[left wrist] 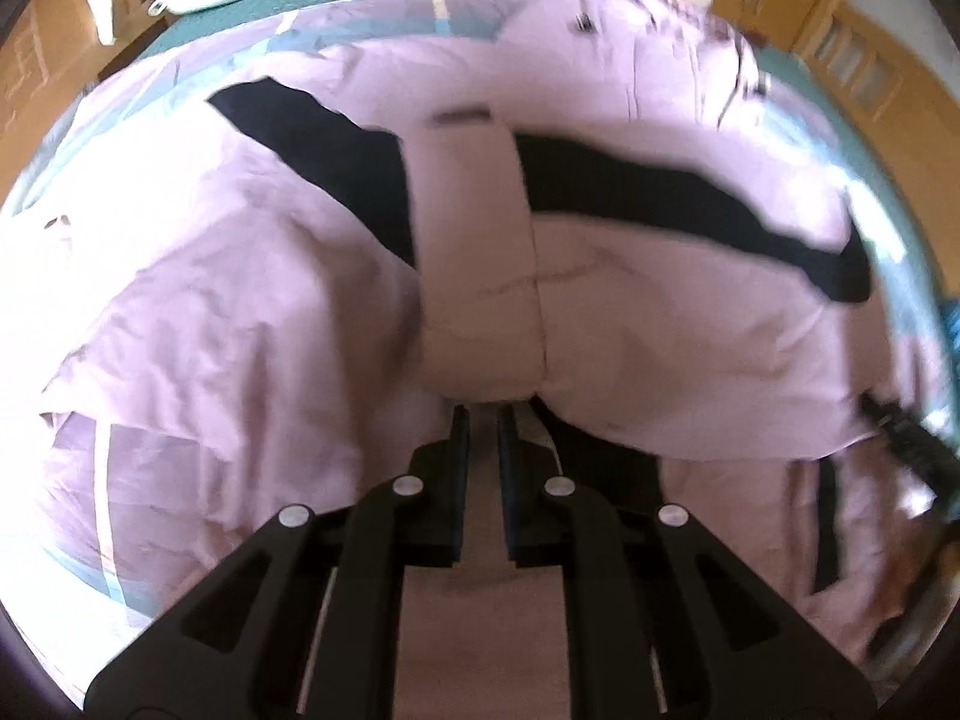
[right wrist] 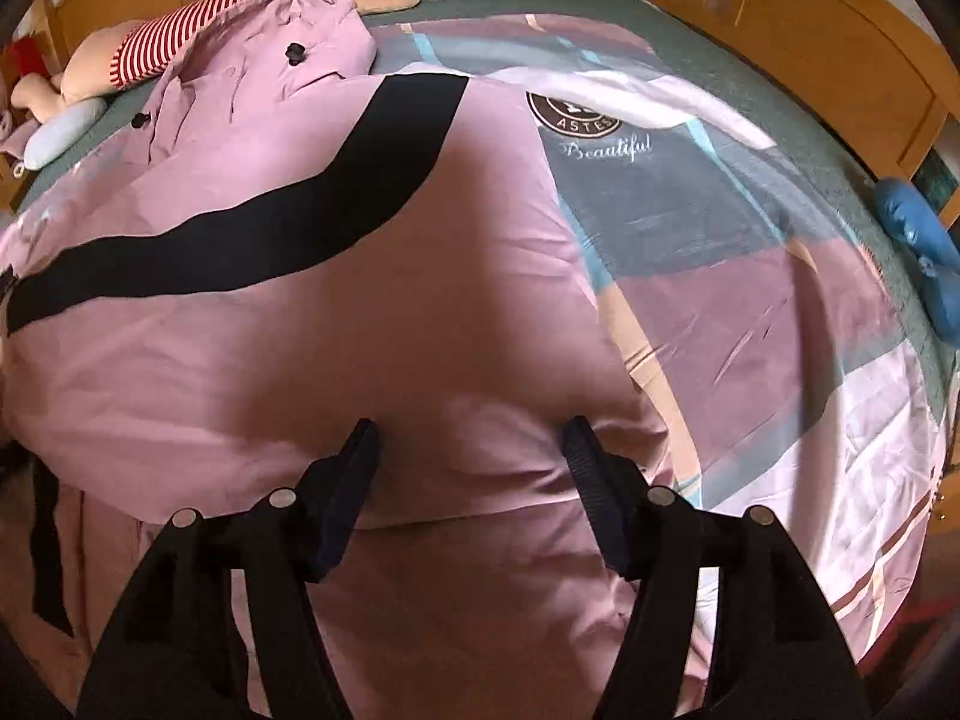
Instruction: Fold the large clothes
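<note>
A large pink jacket (left wrist: 252, 252) with a black band (left wrist: 336, 150) across it lies spread on the bed. My left gripper (left wrist: 483, 414) has its jaws nearly together at the jacket's near hem, by the front placket (left wrist: 480, 276); the fabric appears pinched between the tips. In the right wrist view the same jacket (right wrist: 312, 336) fills the left and centre, its hood (right wrist: 288, 54) at the far left. My right gripper (right wrist: 471, 429) is open, its fingers (right wrist: 360, 444) resting over the jacket's near edge, holding nothing.
The bed has a patchwork cover (right wrist: 750, 312) with a round logo (right wrist: 573, 111). A striped plush toy (right wrist: 228, 6) and a pale cushion (right wrist: 60, 132) lie at the far edge. A blue object (right wrist: 918, 228) sits at the right. Wooden cupboards (right wrist: 780, 30) surround the bed.
</note>
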